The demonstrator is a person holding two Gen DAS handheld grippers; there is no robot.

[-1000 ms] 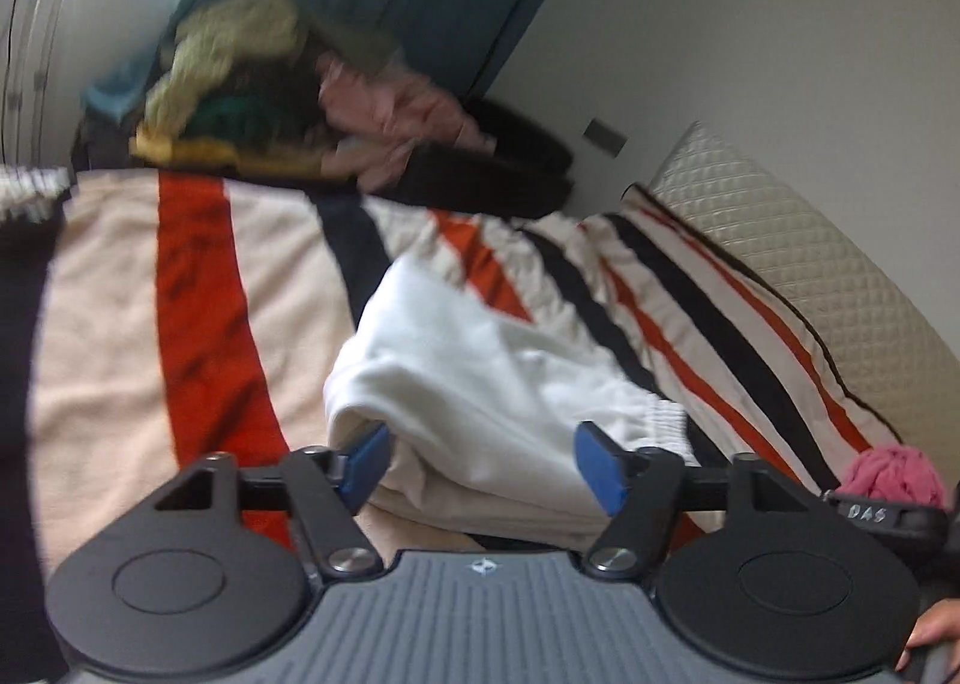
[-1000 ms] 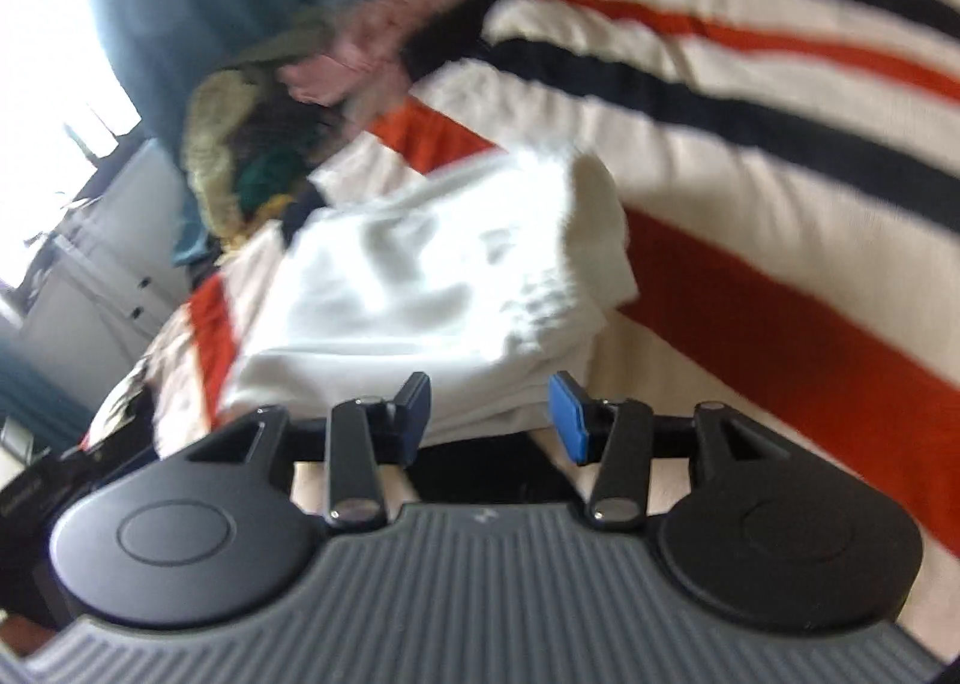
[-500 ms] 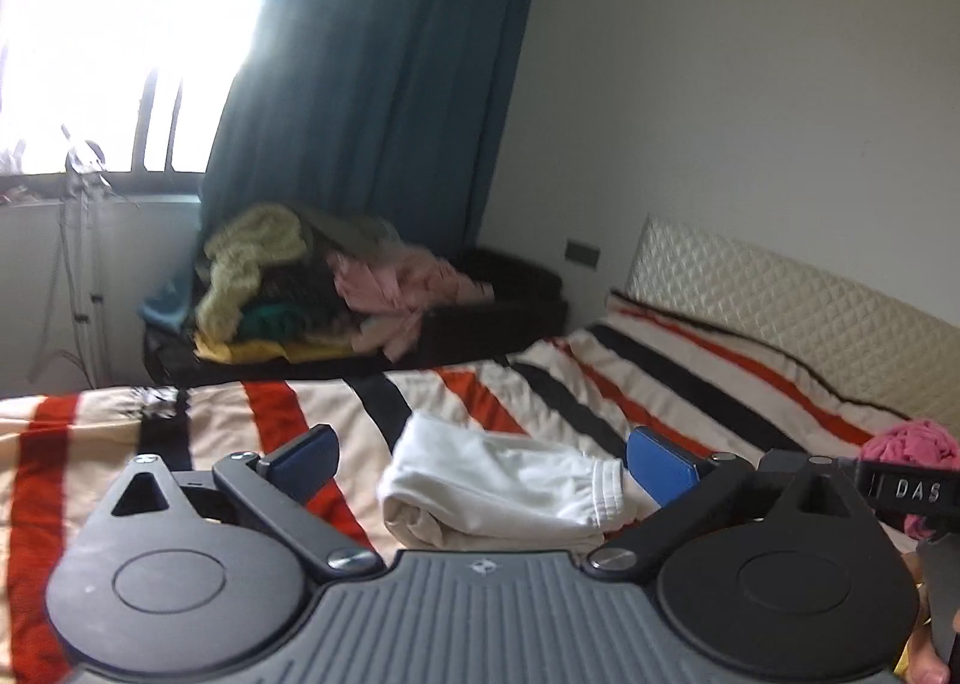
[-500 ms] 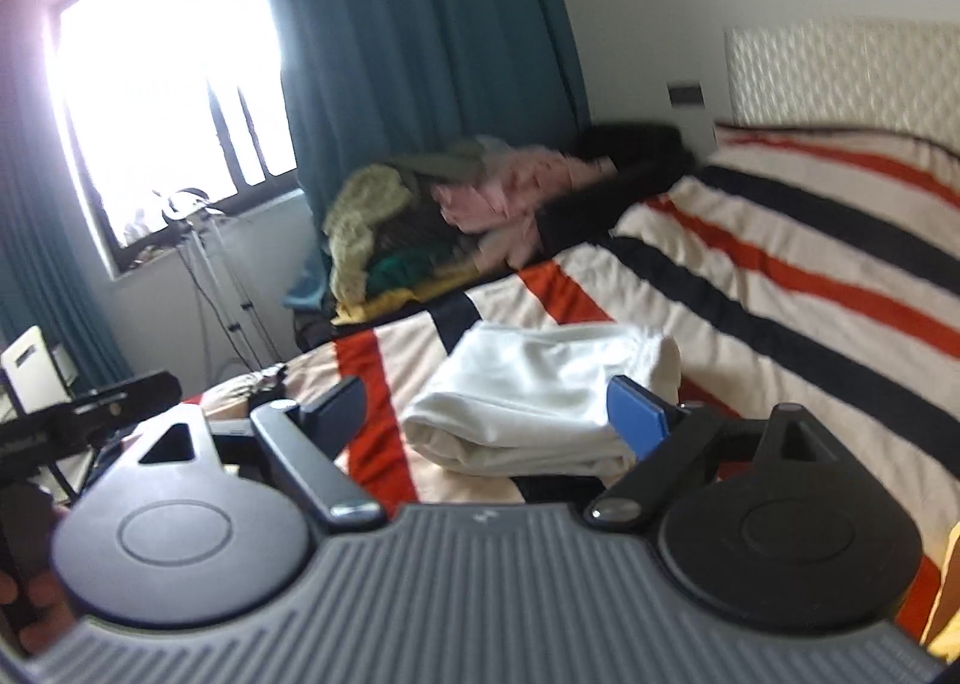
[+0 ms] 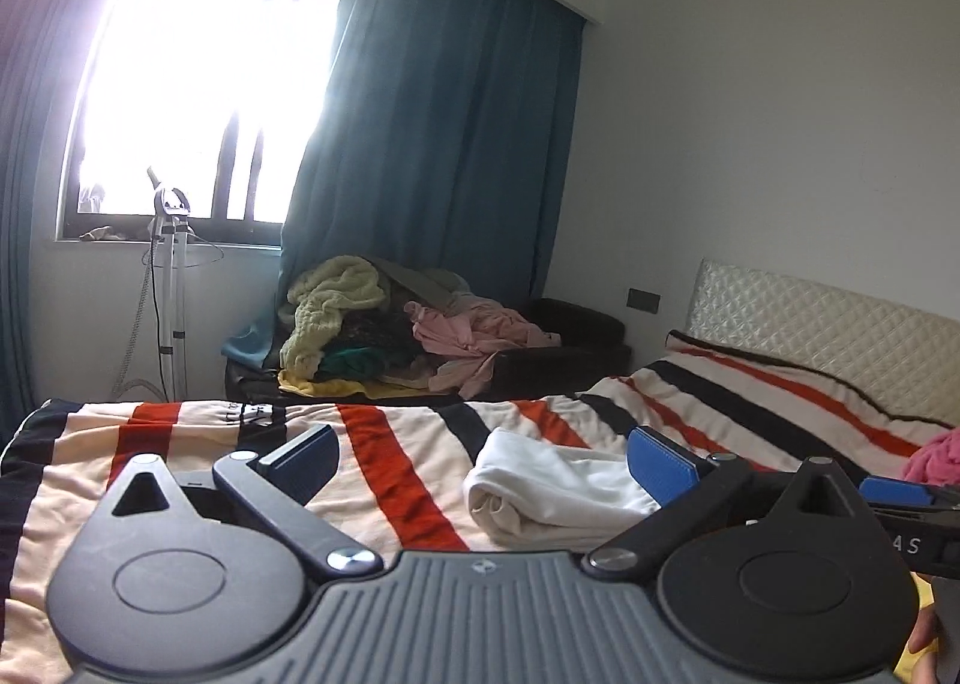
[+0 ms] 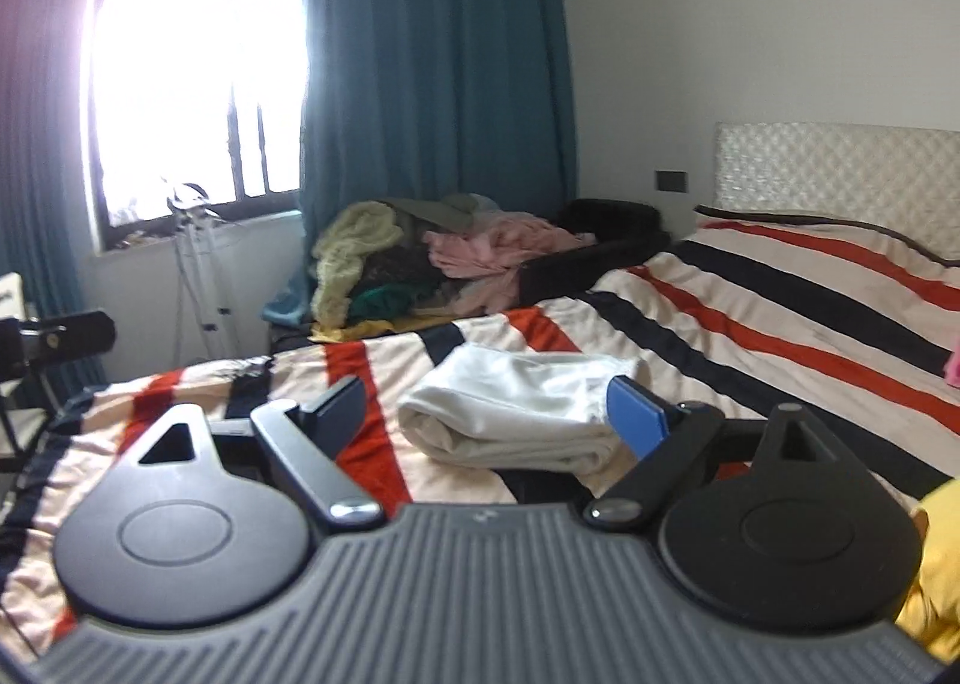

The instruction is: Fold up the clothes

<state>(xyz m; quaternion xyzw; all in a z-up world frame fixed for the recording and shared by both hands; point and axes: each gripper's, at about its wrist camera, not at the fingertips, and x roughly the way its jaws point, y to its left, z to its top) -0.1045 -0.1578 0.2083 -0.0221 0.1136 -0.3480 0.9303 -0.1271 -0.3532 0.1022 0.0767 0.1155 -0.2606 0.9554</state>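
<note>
A white garment [image 5: 558, 495] [image 6: 516, 408] lies folded into a thick bundle on the striped bedspread [image 5: 198, 432] [image 6: 780, 324]. In the left wrist view my left gripper [image 5: 483, 459] hangs above the near part of the bed, short of the bundle, jaws wide and empty. My right gripper [image 6: 489, 411] is likewise open, with the bundle seen beyond its blue pads but not touched. At the right edge of the left wrist view shows the right gripper's blue fingertip pad [image 5: 894, 491].
A heap of mixed clothes [image 5: 390, 336] [image 6: 420, 258] sits on a dark bench under the teal curtain. A pink garment [image 5: 936, 456] lies near the quilted headboard [image 5: 828, 348]. Yellow cloth [image 6: 936, 564] shows at lower right. A steamer stand [image 5: 168, 288] is by the window.
Both grippers have pulled back and risen from the white bundle, and their jaws have spread wide. The bundle stays folded on the bedspread.
</note>
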